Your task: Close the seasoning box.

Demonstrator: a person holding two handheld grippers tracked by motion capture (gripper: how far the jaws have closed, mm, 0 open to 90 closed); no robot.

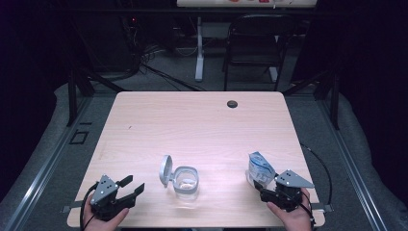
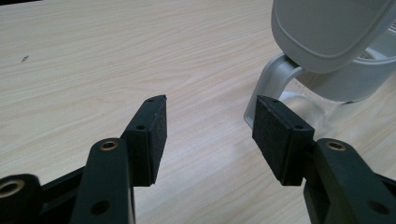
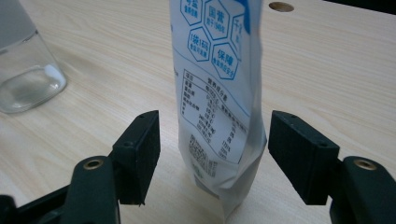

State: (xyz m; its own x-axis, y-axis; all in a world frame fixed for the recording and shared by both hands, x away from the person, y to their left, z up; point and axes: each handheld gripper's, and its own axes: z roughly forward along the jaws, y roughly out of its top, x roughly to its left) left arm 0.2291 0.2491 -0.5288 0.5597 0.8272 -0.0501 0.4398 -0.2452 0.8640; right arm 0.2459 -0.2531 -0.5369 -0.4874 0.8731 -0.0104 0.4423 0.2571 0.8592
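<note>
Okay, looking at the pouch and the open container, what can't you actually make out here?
- Pouch: right gripper view, top cut off by the frame edge; its print is too small to read.
- Pouch, high view: lower part hidden behind the right hand-held gripper.
- Container: left gripper view, inside hidden by its raised lid.
- Container contents, high view: too small to tell.

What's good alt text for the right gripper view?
A blue-and-white printed pouch stands upright between the open jaws of the right hand-held gripper, with a gap at each pad. It rests on a light wooden table; the base of a clear container sits at the left edge.
</note>
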